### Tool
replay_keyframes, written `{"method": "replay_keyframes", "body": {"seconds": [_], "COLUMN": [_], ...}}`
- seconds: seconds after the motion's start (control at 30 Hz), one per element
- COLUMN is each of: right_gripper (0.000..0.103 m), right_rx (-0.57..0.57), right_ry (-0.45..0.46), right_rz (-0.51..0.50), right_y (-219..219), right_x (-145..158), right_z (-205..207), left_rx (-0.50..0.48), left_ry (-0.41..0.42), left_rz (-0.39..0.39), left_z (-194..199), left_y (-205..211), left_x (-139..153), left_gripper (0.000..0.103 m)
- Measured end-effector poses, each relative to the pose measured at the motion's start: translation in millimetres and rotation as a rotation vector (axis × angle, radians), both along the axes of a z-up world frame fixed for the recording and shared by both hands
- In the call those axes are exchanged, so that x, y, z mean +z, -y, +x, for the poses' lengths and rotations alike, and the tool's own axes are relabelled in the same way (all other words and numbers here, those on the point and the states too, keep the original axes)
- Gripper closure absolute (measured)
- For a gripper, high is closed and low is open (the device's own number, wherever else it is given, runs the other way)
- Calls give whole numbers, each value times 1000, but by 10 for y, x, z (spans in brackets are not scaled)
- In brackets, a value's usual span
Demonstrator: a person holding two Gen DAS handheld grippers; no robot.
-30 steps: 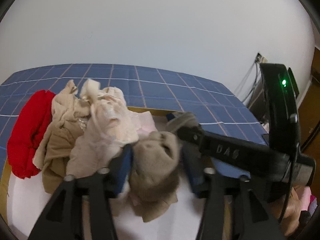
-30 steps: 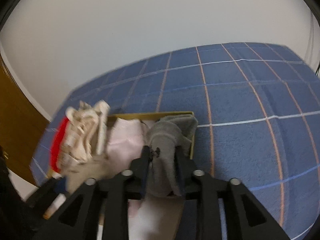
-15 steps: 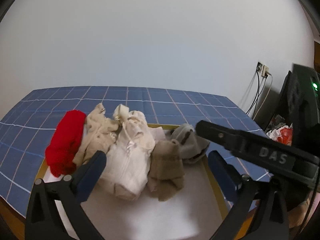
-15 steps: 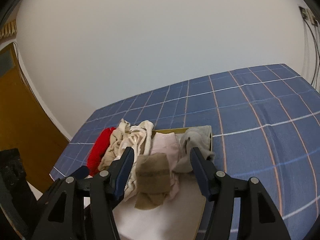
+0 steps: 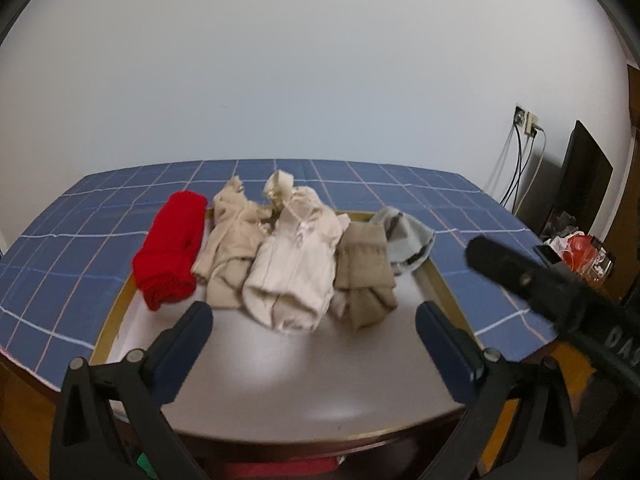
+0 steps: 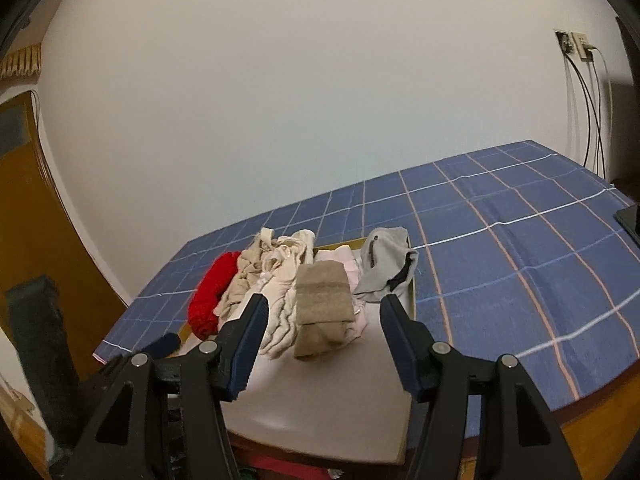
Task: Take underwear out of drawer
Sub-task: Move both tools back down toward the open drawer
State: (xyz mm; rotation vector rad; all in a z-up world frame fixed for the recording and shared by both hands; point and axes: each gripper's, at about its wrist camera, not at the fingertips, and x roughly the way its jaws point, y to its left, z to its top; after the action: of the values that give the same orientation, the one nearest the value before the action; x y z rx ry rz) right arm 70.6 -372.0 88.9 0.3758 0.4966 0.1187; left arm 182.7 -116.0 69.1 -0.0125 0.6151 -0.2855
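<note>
An open drawer (image 5: 440, 280) with a white floor is pulled out from under a blue checked cloth. At its back lie rolled underwear pieces: red (image 5: 170, 250), beige (image 5: 232, 240), cream (image 5: 292, 268), olive-brown (image 5: 366, 276) and grey (image 5: 404, 240). My left gripper (image 5: 312, 320) is open and empty, held back over the drawer's front. My right gripper (image 6: 324, 312) is open and empty too, in front of the olive-brown piece (image 6: 324, 300). The grey piece (image 6: 386, 264) hangs over the drawer's far right corner.
The blue checked cloth (image 6: 520, 248) covers the top around the drawer. A white wall stands behind. Cables and a socket (image 5: 528, 120) are at the right, with a dark panel (image 5: 584, 184) and clutter (image 5: 576, 248). A wooden door (image 6: 36, 216) is at the left.
Both grippers opened, let go of the olive-brown and grey pieces, and pulled back and up from the drawer. The pieces now lie in the drawer.
</note>
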Motion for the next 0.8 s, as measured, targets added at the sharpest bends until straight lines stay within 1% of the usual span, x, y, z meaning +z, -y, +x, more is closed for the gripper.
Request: {"method": "replay_keyframes", "body": {"seconds": [0.13, 0.3, 0.4, 0.47, 0.67, 0.8], "right_gripper": [42, 42, 42, 42, 42, 42], "right_rx": [-21, -8, -6, -1, -1, 4], "right_ry": [9, 4, -4, -20, -56, -79], "right_rz": [4, 11, 25, 33, 37, 63], "right_y": [-44, -109, -121, -146, -211, -248], "right_x": [-15, -58, -89, -132, -262, -341], "right_z": [-129, -281, -391, -449, -613, -720], "left_rx": [5, 2, -6, -21, -38, -44], "left_ry": [-8, 6, 5, 0, 12, -4], "left_rz": [16, 49, 56, 63, 123, 128], "left_z": [-75, -210, -293, -347, -545, -631], "left_y": [-78, -157, -219, -250, -332, -396], "left_x": [-68, -140, -176, -201, -274, -342], "left_gripper": [0, 0, 0, 0, 0, 0]}}
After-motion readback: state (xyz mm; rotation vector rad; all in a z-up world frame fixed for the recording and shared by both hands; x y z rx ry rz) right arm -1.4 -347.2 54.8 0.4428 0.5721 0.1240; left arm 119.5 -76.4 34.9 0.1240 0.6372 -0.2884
